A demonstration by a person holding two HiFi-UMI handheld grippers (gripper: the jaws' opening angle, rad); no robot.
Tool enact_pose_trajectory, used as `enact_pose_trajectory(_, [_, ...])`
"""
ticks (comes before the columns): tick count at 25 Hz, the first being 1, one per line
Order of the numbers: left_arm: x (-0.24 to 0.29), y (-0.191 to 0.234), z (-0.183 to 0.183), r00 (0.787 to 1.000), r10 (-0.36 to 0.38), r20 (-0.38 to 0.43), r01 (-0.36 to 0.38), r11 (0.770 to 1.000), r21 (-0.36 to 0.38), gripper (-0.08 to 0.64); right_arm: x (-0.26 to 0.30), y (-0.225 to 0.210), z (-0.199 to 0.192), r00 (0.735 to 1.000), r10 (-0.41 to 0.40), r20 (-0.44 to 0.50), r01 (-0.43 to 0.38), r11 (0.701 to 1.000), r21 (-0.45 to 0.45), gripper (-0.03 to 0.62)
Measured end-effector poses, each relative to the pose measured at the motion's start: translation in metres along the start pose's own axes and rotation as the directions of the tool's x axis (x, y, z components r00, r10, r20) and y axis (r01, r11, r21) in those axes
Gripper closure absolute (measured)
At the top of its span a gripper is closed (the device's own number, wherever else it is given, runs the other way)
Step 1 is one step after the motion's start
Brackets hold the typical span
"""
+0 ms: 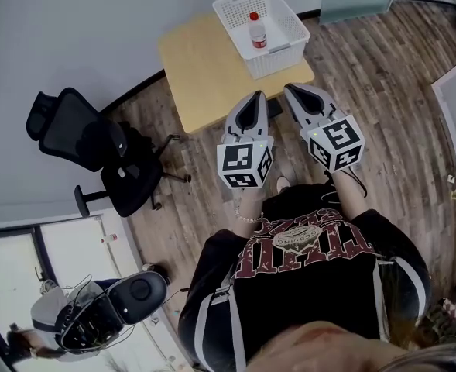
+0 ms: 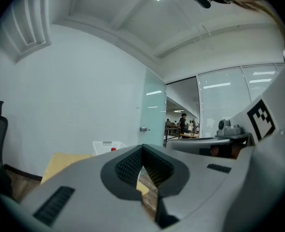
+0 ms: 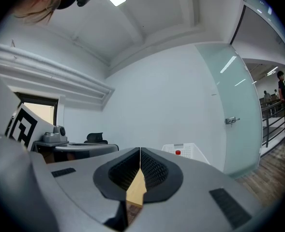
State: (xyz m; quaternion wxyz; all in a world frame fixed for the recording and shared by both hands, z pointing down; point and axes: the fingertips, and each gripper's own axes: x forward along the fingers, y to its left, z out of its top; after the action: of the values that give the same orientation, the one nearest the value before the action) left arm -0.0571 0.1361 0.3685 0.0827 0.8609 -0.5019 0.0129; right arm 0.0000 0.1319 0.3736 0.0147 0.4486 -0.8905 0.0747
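The left gripper (image 1: 255,95) and the right gripper (image 1: 291,89) are held side by side in the air on the person's side of the white basket (image 1: 279,59), both pointing towards it and touching neither it nor anything else. In the left gripper view the ribbed fingers (image 2: 130,166) are clenched, their tips meeting in a thin line with nothing between them; only a sliver of the counter shows through the gap lower down. In the right gripper view the fingers (image 3: 154,168) are likewise pressed together and empty, with the same pale wood showing below the tips. The basket stands on the far right corner of a light wooden counter (image 1: 200,72), and a clear bottle (image 1: 256,31) with a red cap and a red label stands upright inside it, towards its middle. From each gripper view the basket appears low beyond the fingertips, with the red cap just visible over its rim. The marker cubes of both grippers sit nearer the person than the basket, over the wood-plank floor (image 1: 382,60). A black office chair (image 1: 96,149) stands well to the left of the basket, off the counter's left edge and against the grey wall. To the right of the basket, past the counter, a frosted glass door (image 3: 234,120) shows in the right gripper view.
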Motion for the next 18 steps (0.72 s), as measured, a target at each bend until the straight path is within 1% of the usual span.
enact_pose_trajectory(4, [0.007,0.015,-0.002,1.0,-0.013,-0.007,0.013,1.0,0.002,0.512,0.018,0.001,-0.002,1.0,-0.008,-0.004,0.008,1.0,-0.003,0.574])
enact_pose_trajectory(11, [0.005,0.007,0.002,1.0,-0.023,-0.012,0.023,1.0,0.005,0.512,0.011,0.002,-0.002,1.0,-0.013,-0.012,0.013,1.0,-0.003,0.574])
enact_pose_trajectory(18, [0.026,0.035,-0.002,1.0,-0.011,-0.017,0.011,1.0,-0.008,0.512,0.046,-0.006,-0.006,1.0,-0.001,-0.025,0.001,1.0,-0.006,0.574])
